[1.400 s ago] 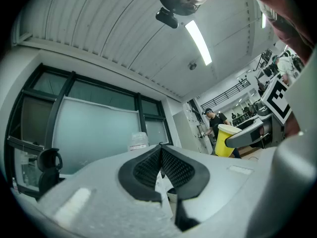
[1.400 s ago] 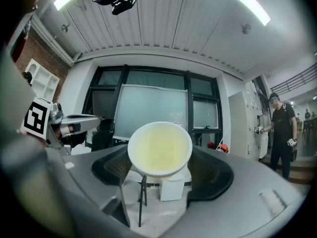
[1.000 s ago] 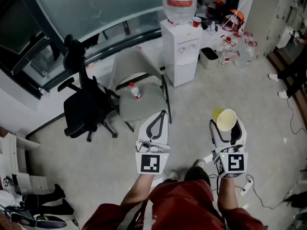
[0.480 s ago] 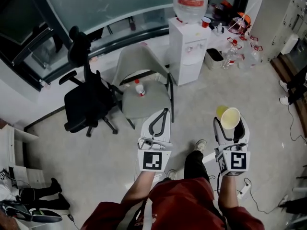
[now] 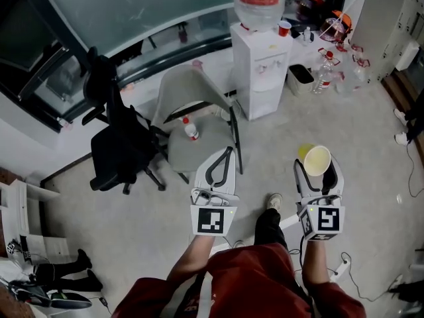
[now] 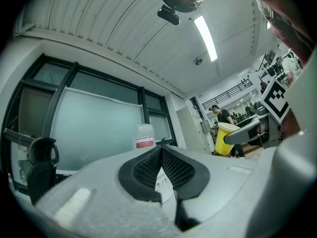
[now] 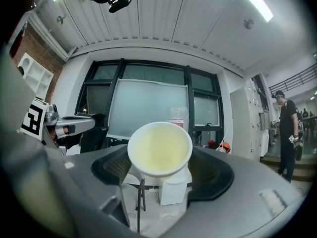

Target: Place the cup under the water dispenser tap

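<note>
Between the jaws of the right gripper [image 5: 317, 172] a yellow cup [image 5: 317, 159] is held, clamped from both sides just under its pale rim. In the right gripper view the dark pads are seen pressed against the wall of the cup [image 7: 159, 150] to its left and right, and its empty inside is looked into almost squarely. The cup is carried in the air above the floor [image 5: 371, 131], out in front of the person, and rests on nothing. Its long axis is set steeply rather than level. The open mouth is turned upward and leaned back toward the person, and the narrower base is pointed down and away. In the left gripper view the cup [image 6: 225, 139] is seen from the side, rim on top, with a slight lean.

The left gripper [image 5: 226, 154] is held beside the right one at about the same height. Its jaws are closed tip to tip, and nothing is caught between the pads [image 6: 148, 170].

The water dispenser [image 5: 262, 71], white and topped by a large clear bottle [image 5: 260, 2], is stood against the far wall, well apart from the cup. A grey chair [image 5: 199, 144] with a small bottle [image 5: 190, 128] on its seat is placed just left of the dispenser, and a black office chair [image 5: 122, 148] is found further left.
</note>
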Tool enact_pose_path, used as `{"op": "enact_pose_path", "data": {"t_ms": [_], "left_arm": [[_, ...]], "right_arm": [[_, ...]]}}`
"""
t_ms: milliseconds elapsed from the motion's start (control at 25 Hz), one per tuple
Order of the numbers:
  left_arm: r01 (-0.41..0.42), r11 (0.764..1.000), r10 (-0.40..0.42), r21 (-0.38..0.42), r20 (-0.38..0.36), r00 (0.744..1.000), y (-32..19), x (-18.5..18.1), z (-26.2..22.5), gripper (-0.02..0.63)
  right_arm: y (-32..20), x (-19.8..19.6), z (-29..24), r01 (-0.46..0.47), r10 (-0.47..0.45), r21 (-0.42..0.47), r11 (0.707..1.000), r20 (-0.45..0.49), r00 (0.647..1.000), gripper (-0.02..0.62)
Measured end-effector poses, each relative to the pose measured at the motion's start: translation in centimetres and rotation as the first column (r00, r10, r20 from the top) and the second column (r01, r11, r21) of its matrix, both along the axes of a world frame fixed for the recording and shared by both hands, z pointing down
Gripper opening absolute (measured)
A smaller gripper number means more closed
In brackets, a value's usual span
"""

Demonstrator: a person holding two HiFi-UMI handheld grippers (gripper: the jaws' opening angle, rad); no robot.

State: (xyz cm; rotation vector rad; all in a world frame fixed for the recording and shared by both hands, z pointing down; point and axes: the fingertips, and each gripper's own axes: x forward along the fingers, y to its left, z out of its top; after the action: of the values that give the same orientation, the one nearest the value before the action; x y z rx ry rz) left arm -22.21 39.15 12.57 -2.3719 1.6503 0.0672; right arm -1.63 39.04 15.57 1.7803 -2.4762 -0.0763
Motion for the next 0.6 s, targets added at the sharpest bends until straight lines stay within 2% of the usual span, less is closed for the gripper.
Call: {"op": "enact_pose_path", "data": {"t_ms": [160,280,440,600], "left_arm": [[0.028,1.0,-0.027,-0.014,0.013,1.0,-4.3,1.8,0.3,0.003],[0.028,0.999,-0.027,-0.015,0.077,0.997,-7.7,3.7,0.3,0.003],[0.046,0.998,-0.044,-0.037,0.049,0.998,-12.6,6.1,0.2,0.003],[0.051,0.997,-0.048,-0.053,0.052,0.997,-17.5,8.7,0.5,0.003]], "right_arm": [[-4.6,2.2,1.0,0.002,-0.002,-0.014,1.0,0.004,1.0,0.348],[-8.4,4.1,1.8,0.008,-0.006,-0.038,0.999,0.033,0.999,0.348],[-13.8,6.5,2.1,0.022,-0.019,-0.056,0.998,0.039,0.999,0.348],[-18.3,8.9,3.4,0.035,-0.03,-0.105,0.994,0.053,0.998,0.347]]}}
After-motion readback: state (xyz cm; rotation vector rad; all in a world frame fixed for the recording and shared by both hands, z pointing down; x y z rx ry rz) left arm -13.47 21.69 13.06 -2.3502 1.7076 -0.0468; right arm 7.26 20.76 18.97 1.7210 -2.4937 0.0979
